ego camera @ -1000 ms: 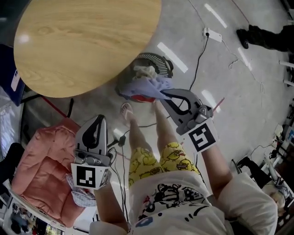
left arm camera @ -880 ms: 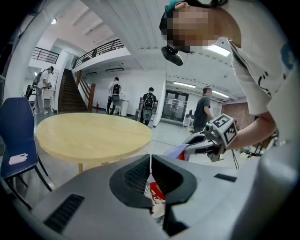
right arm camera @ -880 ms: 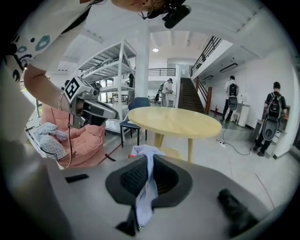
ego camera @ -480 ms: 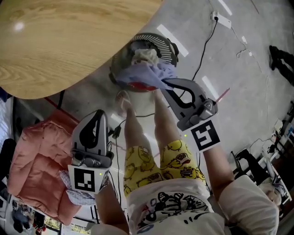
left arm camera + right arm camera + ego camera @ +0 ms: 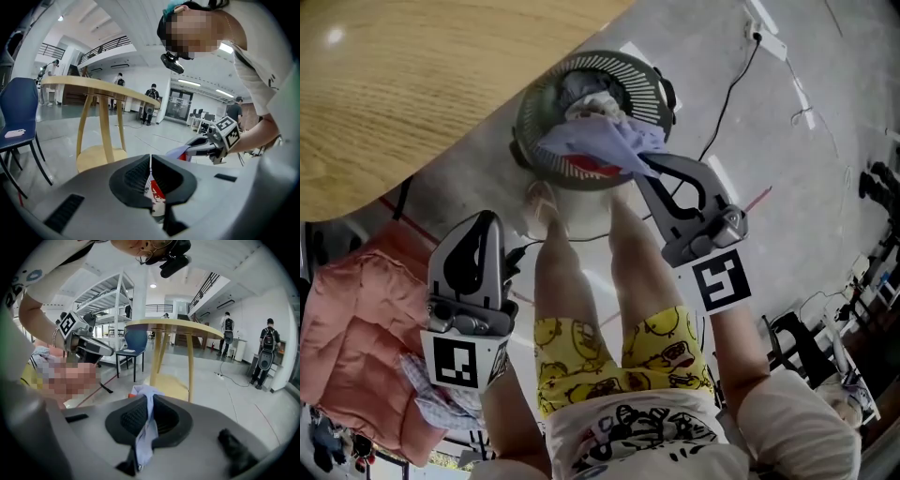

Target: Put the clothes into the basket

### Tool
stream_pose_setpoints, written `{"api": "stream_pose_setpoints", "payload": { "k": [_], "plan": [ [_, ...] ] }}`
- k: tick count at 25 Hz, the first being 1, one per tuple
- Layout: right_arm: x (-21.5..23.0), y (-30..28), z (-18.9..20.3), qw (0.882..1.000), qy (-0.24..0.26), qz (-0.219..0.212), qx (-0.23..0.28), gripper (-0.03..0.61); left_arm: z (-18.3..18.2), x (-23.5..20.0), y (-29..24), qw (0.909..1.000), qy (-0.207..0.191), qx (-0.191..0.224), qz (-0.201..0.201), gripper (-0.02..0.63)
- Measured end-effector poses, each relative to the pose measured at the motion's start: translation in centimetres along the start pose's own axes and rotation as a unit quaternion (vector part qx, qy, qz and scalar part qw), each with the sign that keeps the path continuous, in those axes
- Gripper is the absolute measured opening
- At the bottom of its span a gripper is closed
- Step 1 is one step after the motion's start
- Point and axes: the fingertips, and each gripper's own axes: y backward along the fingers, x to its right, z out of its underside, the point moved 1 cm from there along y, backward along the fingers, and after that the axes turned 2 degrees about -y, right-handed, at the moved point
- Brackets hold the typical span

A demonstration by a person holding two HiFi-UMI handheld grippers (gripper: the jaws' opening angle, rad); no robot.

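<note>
A dark mesh basket [image 5: 649, 79] stands on the floor beside the round wooden table [image 5: 412, 84], with pale clothes inside it. My right gripper [image 5: 645, 167] is shut on a lavender garment [image 5: 598, 148] with a red part, which hangs over the basket's near rim. In the right gripper view the lavender cloth [image 5: 148, 427] runs down between the closed jaws of the right gripper [image 5: 149, 404]. My left gripper [image 5: 478, 223] is off to the left above the floor, away from the basket. In its own view the left gripper [image 5: 150, 176] is shut, with a thin white and red piece of cloth [image 5: 157, 196] pinched between the jaws.
A pink padded cushion [image 5: 347, 328] lies at the left with a checked cloth [image 5: 436, 398] on its edge. The person's bare legs [image 5: 572, 281] stand just before the basket. Cables and a power strip [image 5: 766, 42] cross the grey floor. A blue chair [image 5: 18, 117] stands left of the table.
Both grippers have sunk toward the floor. The lavender garment has come down with the right gripper onto the basket's opening, and the basket looks nearer and more uncovered by the table.
</note>
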Motion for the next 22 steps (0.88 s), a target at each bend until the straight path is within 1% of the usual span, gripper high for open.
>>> {"api": "stream_pose_setpoints", "payload": {
  "k": [5,7,9,11,12,13,14,16,22],
  "plan": [
    [-0.7,-2.4,2.3,1.000,-0.012,-0.002,-0.006,0.032,2.1,-0.9,-1.1,1.0000,0.004,0.005,0.003,0.023],
    [-1.1,-3.0,3.1,0.999,-0.032,-0.004,-0.005,0.034,2.9,-1.1,-1.5,1.0000,0.006,0.002,0.003,0.023],
    [-1.1,-3.4,3.4,0.998,-0.064,-0.005,-0.001,0.034,3.4,-1.1,-1.7,0.9999,0.010,0.002,0.000,0.023],
    [-0.9,-3.6,3.6,0.997,-0.073,-0.007,-0.003,0.039,3.5,-1.0,-1.9,0.9999,0.014,0.009,-0.002,0.023],
    [-0.8,-3.7,3.6,0.997,-0.071,-0.006,-0.005,0.078,3.5,-1.0,-2.0,0.9998,0.017,0.011,-0.003,0.023],
    [-0.7,-3.7,3.4,0.997,-0.071,-0.005,-0.003,0.142,3.5,-0.9,-2.0,0.9997,0.020,0.011,-0.004,0.023],
    [-0.6,-3.6,3.0,0.997,-0.073,-0.004,0.000,0.156,3.5,-0.9,-1.9,0.9997,0.023,0.008,-0.004,0.023],
    [-0.3,-3.3,2.1,0.998,-0.067,-0.006,0.001,0.156,2.8,-0.8,-1.6,0.9998,0.019,0.002,-0.001,0.023],
    [0.7,-1.1,-2.1,0.999,-0.042,-0.011,0.006,0.156,-1.6,-0.6,-0.3,0.9995,-0.026,-0.021,-0.001,0.023]
  ]
}}
